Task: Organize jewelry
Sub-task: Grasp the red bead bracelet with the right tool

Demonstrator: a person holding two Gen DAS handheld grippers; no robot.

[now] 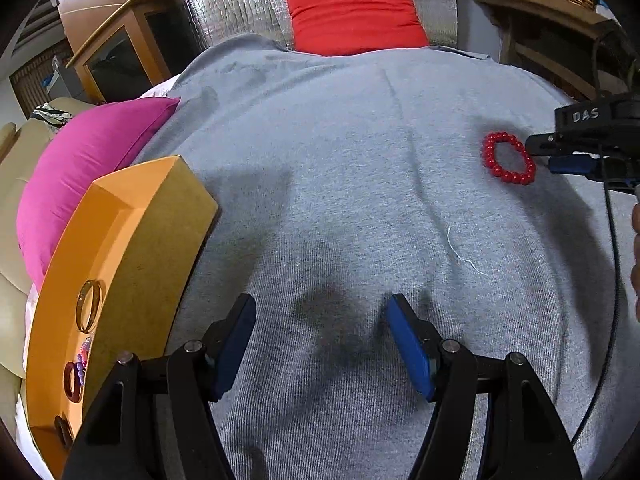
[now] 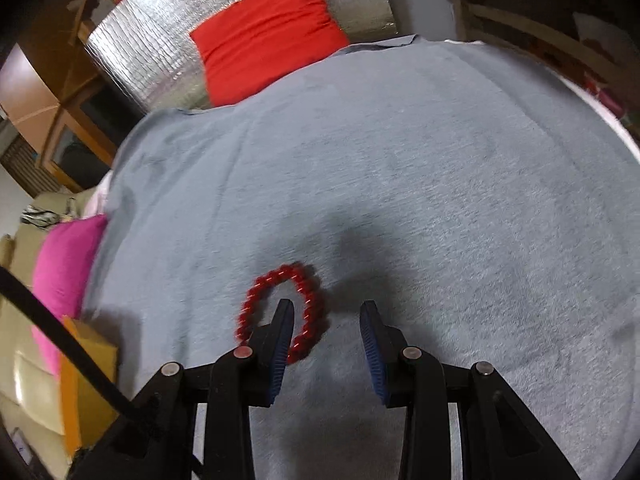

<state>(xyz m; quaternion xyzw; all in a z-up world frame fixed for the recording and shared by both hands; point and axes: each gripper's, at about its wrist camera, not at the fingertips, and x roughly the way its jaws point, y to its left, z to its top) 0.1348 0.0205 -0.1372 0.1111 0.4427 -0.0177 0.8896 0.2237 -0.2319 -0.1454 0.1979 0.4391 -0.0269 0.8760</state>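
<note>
A red bead bracelet (image 1: 508,158) lies flat on the grey cloth (image 1: 340,168), far to the right in the left wrist view. In the right wrist view my right gripper (image 2: 327,308) is open just over the same bracelet (image 2: 284,273). Its left finger (image 2: 280,340) covers the hole of the loop, and the loop's right side lies between the jaws, untouched by the pads. My left gripper (image 1: 322,308) stands open over bare cloth with nothing in it. An orange tray (image 1: 132,200) at its left holds a gold bangle (image 1: 89,306), a dark red ring (image 1: 74,382) and purple beads (image 1: 84,356).
A pink cushion (image 1: 88,160) lies behind the tray and a red cushion (image 1: 356,16) at the cloth's far edge. A silver quilted panel (image 2: 160,40) stands behind it, with wooden furniture (image 1: 116,40) at the far left. A black cable (image 1: 612,280) hangs at the right beside a person's hand (image 1: 635,248).
</note>
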